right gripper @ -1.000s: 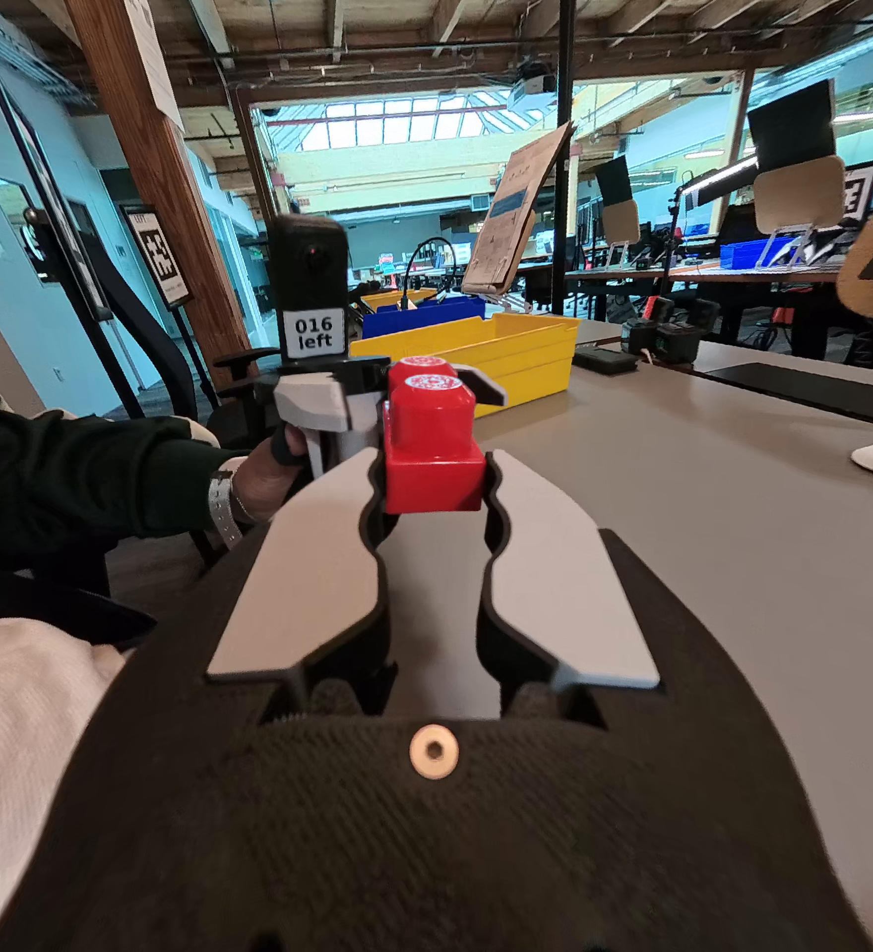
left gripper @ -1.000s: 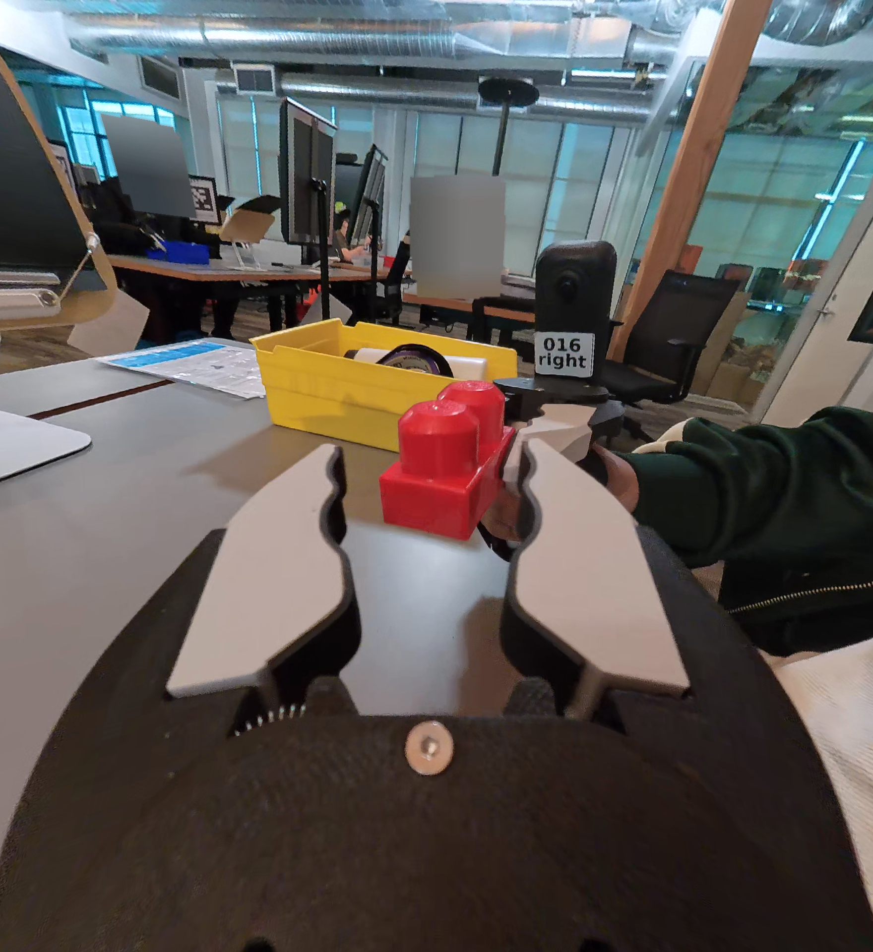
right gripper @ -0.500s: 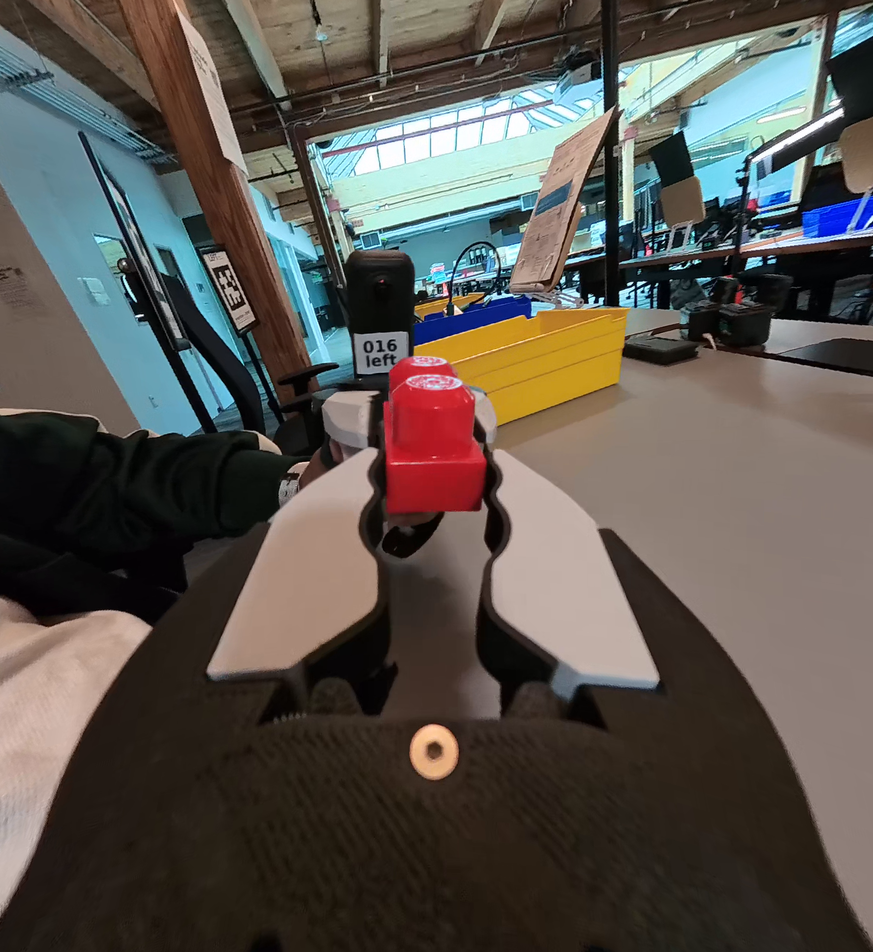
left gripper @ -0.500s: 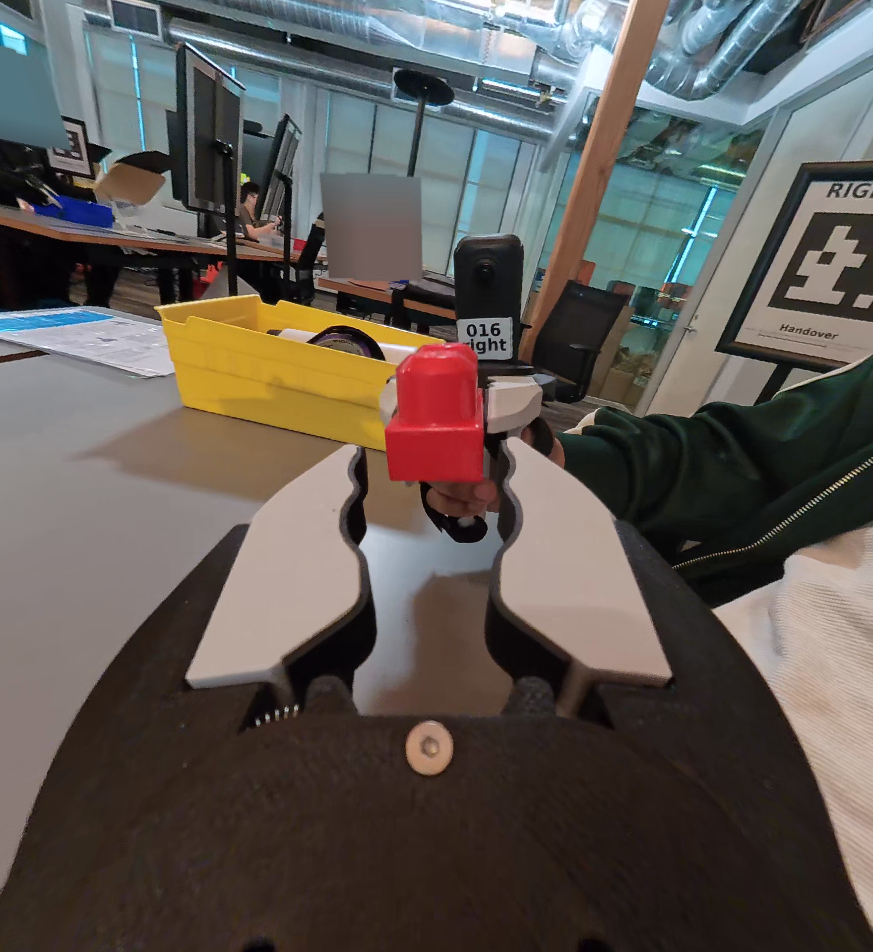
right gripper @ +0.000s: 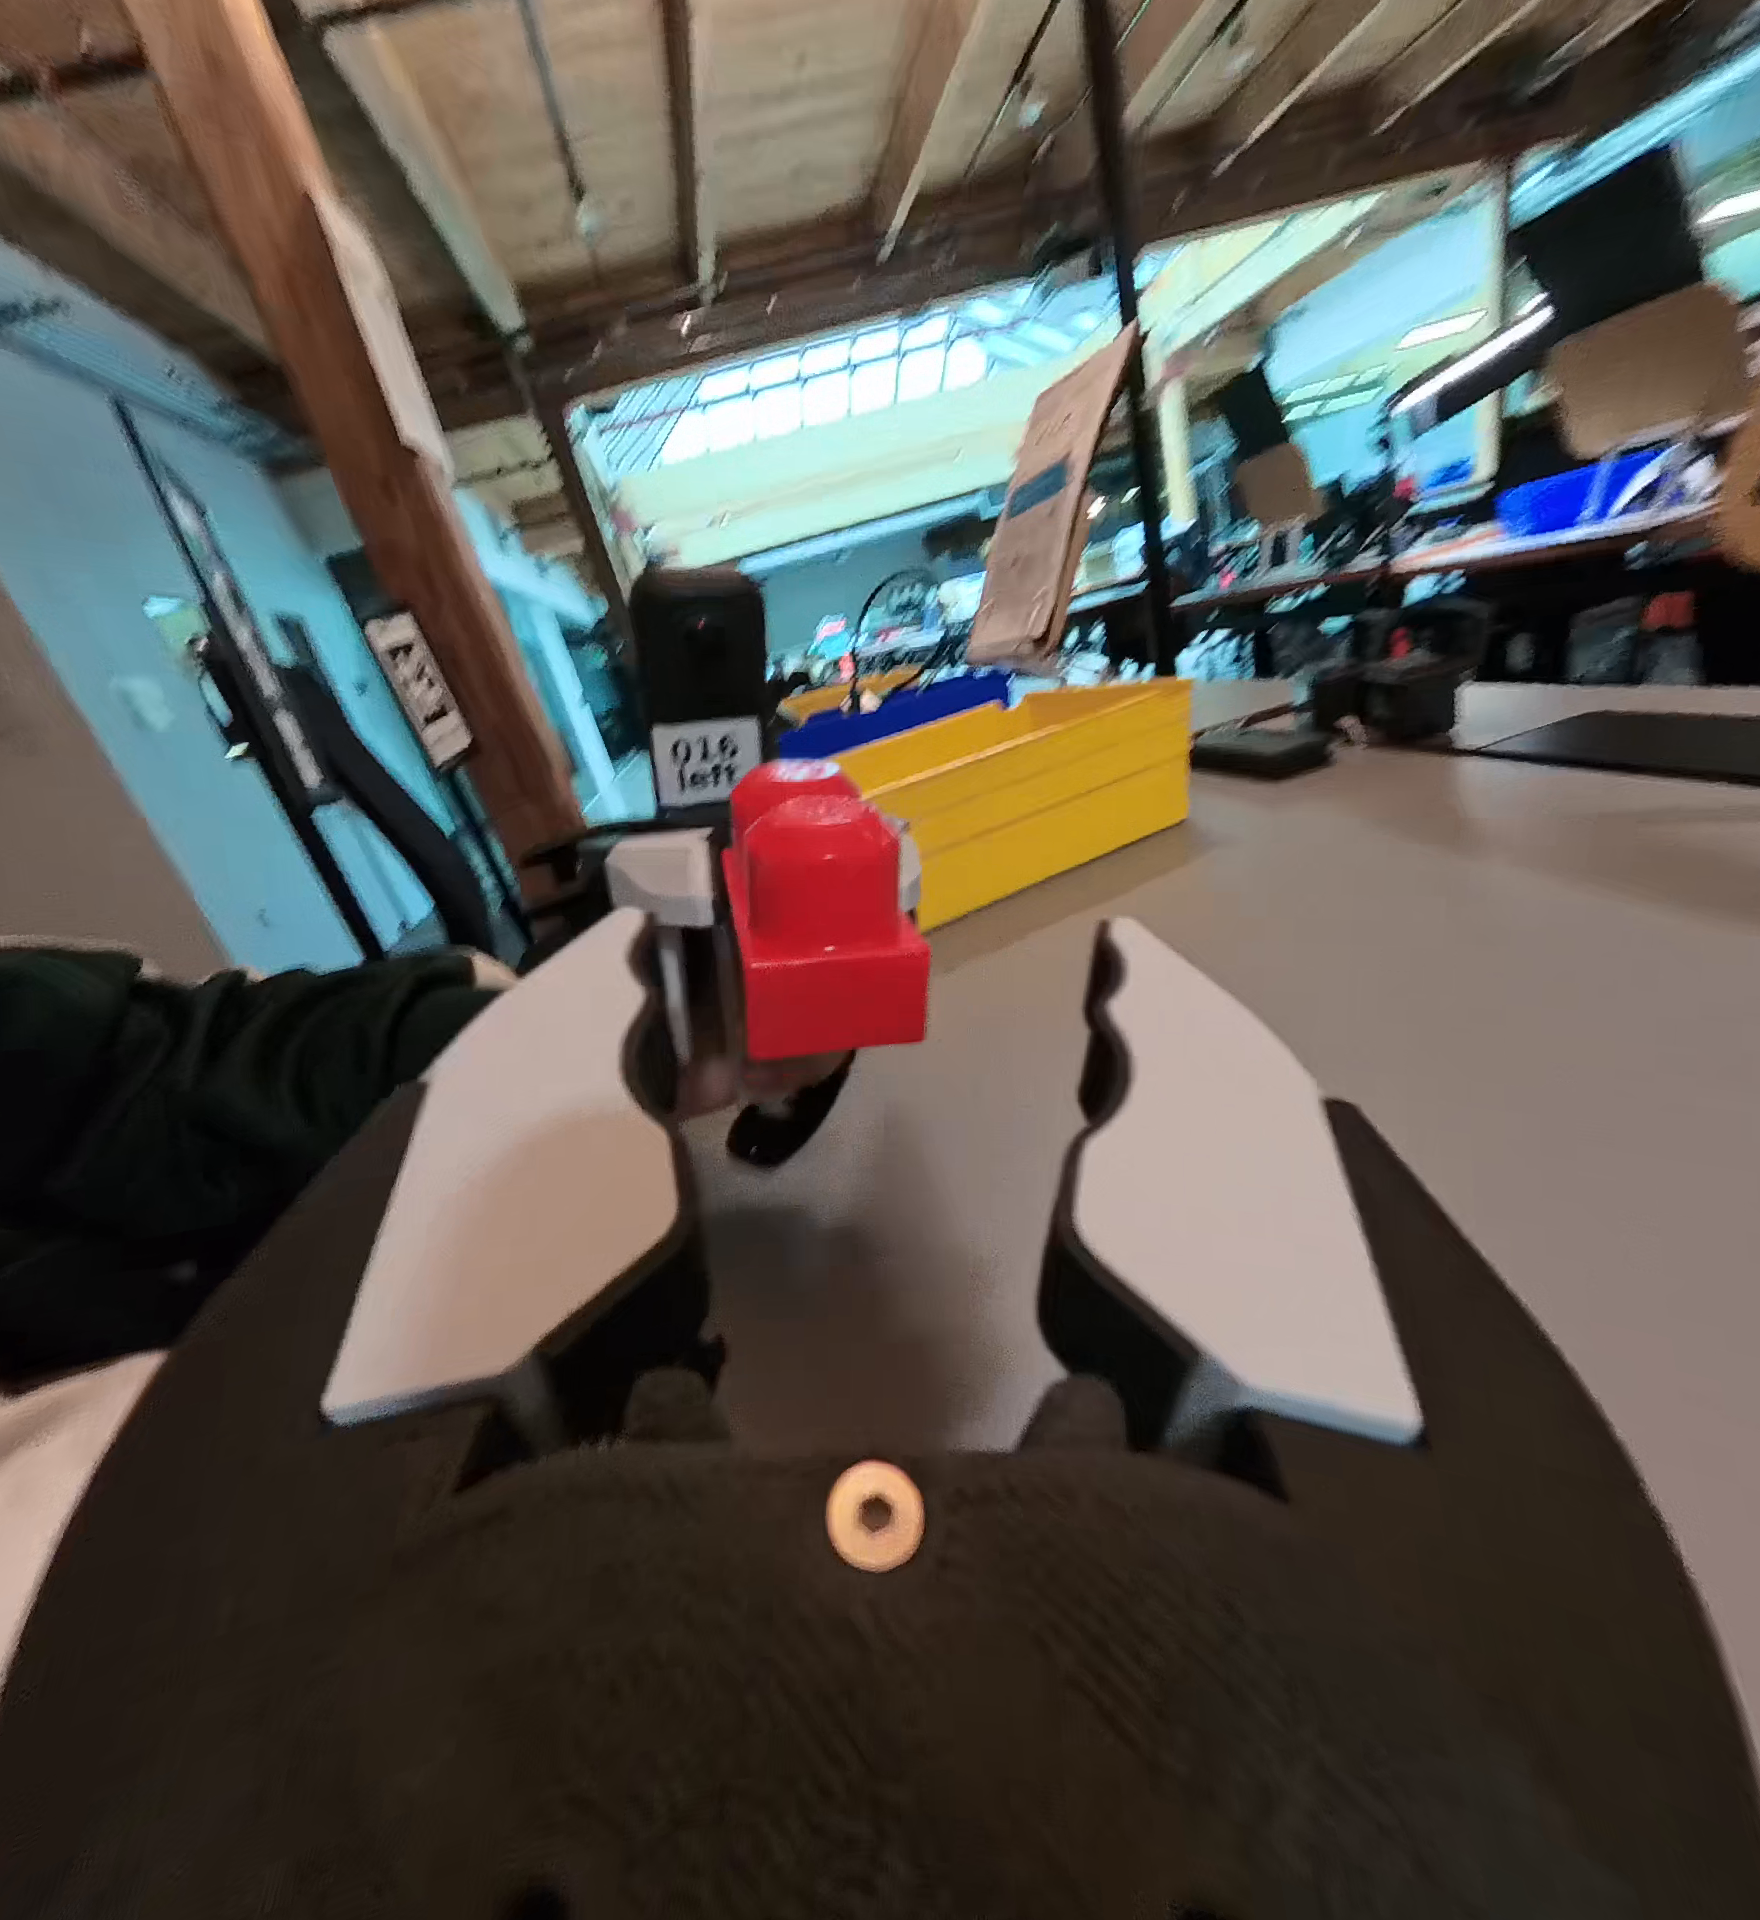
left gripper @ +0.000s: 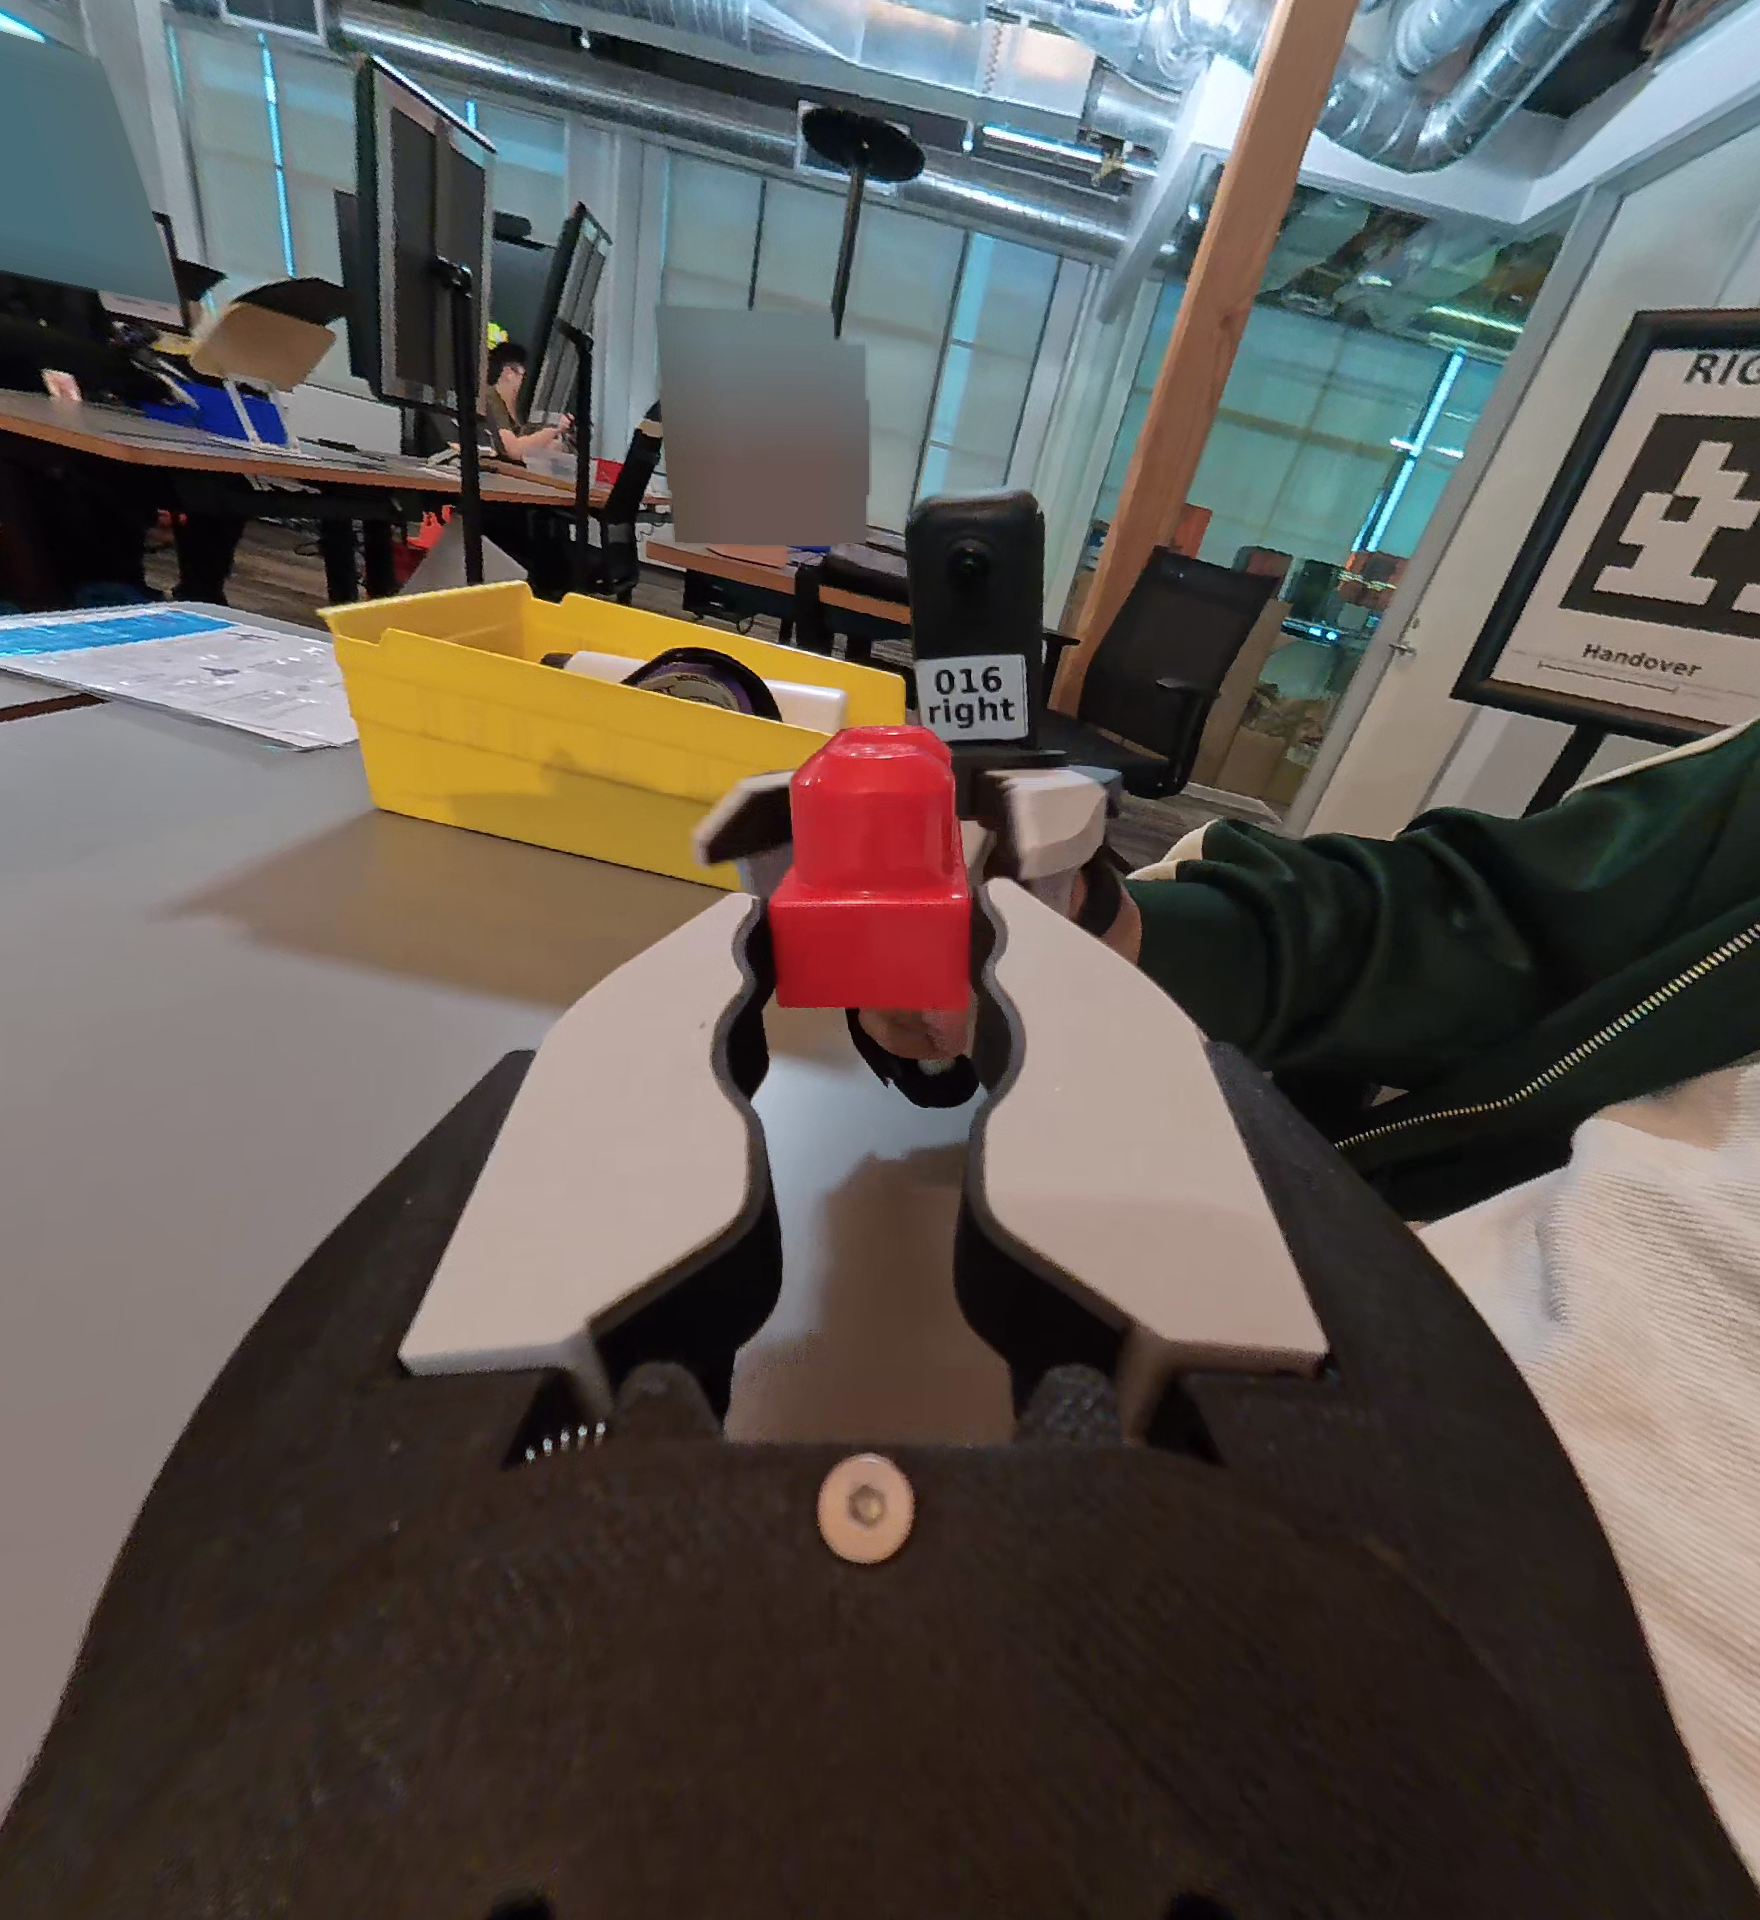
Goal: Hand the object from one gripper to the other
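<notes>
Item: red block (left gripper: 871, 914), centre frame, studs up, above the counter (left gripper: 180, 1039). Your left gripper (left gripper: 871, 961) clenches its base; your right gripper (right gripper: 871, 987) is released, block toward its left finger, long axis running away from you.

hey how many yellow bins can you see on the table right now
1. A yellow bin stands on the grey table, beyond the red block held in the left gripper. More yellow shows behind the blue bin, too hidden to count.
</notes>
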Demonstrator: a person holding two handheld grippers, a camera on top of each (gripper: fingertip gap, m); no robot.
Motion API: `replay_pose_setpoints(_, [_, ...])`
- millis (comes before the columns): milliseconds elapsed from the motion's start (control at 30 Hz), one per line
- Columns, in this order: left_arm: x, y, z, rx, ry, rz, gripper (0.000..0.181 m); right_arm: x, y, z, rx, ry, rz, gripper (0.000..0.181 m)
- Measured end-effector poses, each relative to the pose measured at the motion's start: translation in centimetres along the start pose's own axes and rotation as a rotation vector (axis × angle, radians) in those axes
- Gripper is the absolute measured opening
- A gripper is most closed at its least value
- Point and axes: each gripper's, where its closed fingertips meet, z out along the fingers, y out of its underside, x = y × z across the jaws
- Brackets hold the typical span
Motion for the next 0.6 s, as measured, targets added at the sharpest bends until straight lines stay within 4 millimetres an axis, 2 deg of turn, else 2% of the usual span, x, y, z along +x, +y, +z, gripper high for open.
replay_pose_setpoints(67, [-0.3, -0.2, -0.3, 0.015, -0.009, -0.018, 0.035, 0.9, -1.1, -0.6, 0.059, 0.054, -0.015, 0.089])
replay_pose_setpoints(133, [-0.9, -0.3, -0.6, 0.029, -0.025, -0.052, 0.035, 1.5, -1.8, -1.2, 0.078, 0.102, -0.082, 0.091])
replay_pose_setpoints(233, [-1.7, -0.1, -0.8, 0.035, -0.032, -0.154, 0.035, 1.3, -2.0, -1.4, 0.014, 0.125, -0.304, 0.087])
replay_pose_setpoints(400, [-2.3, 1.3, -0.7, -0.019, 0.023, -0.390, 0.035, 0.4, 0.2, -0.8, -0.185, 0.119, -0.716, 0.077])
replay_pose_setpoints(600, [-1.7, 1.5, -0.7, -0.017, 0.148, -0.582, 0.036, -0.2, 2.1, -0.1, -0.281, 0.111, -0.896, 0.067])
